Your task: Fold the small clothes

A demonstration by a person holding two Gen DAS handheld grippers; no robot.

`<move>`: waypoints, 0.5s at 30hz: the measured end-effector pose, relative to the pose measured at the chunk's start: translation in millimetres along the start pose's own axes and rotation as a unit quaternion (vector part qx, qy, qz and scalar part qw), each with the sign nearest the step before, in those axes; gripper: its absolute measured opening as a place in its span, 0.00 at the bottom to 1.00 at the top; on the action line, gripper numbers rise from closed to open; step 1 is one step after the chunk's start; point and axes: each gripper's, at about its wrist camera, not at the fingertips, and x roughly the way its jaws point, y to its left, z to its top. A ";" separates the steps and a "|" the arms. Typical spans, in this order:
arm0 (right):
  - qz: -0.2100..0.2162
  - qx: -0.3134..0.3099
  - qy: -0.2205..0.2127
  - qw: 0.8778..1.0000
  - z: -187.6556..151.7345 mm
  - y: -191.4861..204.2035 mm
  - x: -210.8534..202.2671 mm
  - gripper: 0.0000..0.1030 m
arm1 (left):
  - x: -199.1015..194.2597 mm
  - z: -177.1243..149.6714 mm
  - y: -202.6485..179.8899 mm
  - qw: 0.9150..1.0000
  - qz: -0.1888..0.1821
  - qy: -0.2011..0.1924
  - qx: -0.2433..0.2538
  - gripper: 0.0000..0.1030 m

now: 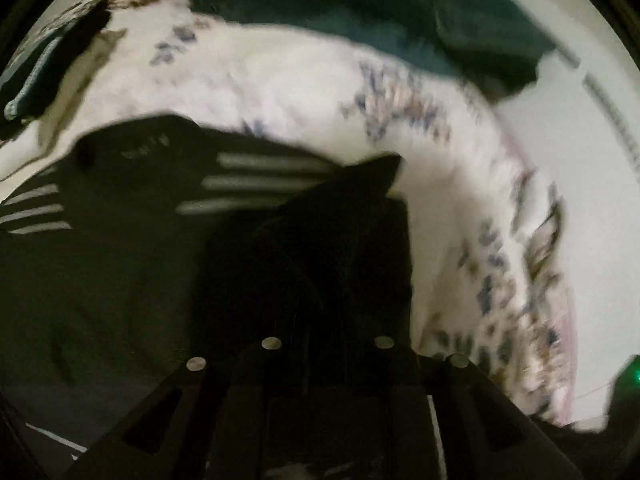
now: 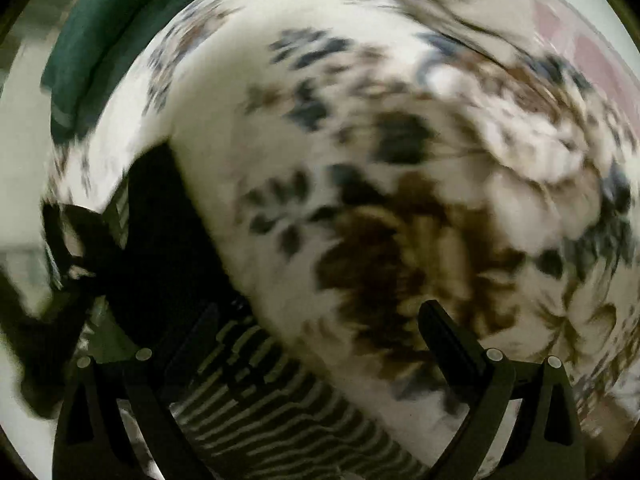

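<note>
A black garment with white stripes lies on a white floral bedspread. In the left wrist view my left gripper is shut on a fold of this black cloth, which bunches up between the fingers and hides their tips. In the right wrist view my right gripper is open, with its fingers spread wide just above the bedspread. The garment's striped part lies under the right gripper's left side. Both views are motion blurred.
A dark green cloth lies at the far side of the bedspread and shows at the upper left in the right wrist view. Another dark striped piece lies at the far left. A pale surface lies beyond the bedspread's right edge.
</note>
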 end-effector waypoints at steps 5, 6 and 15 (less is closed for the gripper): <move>0.013 -0.017 0.029 0.999 17.3 -33.3 -14.5 0.98 | -19.0 -19.8 15.4 0.999 0.042 -0.025 -0.013 0.46; 0.014 -0.028 0.033 0.999 10.0 -33.9 -16.1 0.98 | -29.5 -29.1 21.9 0.998 0.051 -0.032 -0.012 0.63; 0.083 -0.135 0.082 0.984 14.9 63.8 19.8 0.72 | -78.5 -160.6 132.2 0.958 0.287 0.005 -0.028 0.90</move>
